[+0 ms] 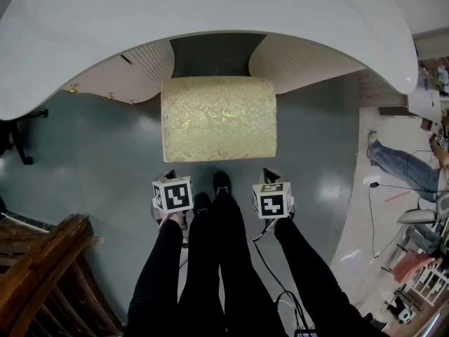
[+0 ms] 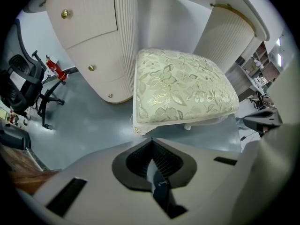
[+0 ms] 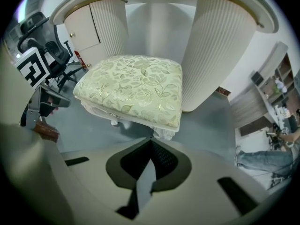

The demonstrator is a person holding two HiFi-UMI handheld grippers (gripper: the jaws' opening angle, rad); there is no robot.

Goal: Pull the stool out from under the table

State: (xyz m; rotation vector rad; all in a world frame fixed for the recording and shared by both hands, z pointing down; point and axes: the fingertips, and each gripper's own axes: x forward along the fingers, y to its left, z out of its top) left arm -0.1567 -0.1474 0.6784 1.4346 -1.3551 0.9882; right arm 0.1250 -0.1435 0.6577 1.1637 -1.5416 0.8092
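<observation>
One stool (image 1: 218, 118), one table (image 1: 140, 27), two table pedestals and two hand-held grippers are shown. The stool has a rectangular cushioned seat with rounded corners, covered in pale cream-green fabric with a shiny gold pattern of leaves and flowers. The gripper views show a white frame and short white feet under the cushion. It stands on the grey floor (image 1: 91, 139) in front of the dark opening between the ribbed left pedestal (image 1: 140, 69) and the ribbed right pedestal (image 1: 302, 62). In the head view the whole seat lies clear of the table's curved white front edge. The left pedestal carries three brass knobs (image 2: 91, 68). The left gripper (image 1: 170, 175) is near the stool's near left corner and the right gripper (image 1: 271, 173) near its near right corner. Both point steeply down, their jaws closed on nothing and apart from the seat. The person's two black-clad legs (image 1: 224, 258) and two shoes stand just behind the stool's near edge, between the grippers. Bare floor lies open on both sides of the stool. An office chair (image 2: 18, 86) stands well off to the left and brown wooden furniture (image 1: 42, 265) sits at lower left. Cables (image 1: 270, 258) trail by the feet, and another person's legs (image 1: 403, 163) are far right.
</observation>
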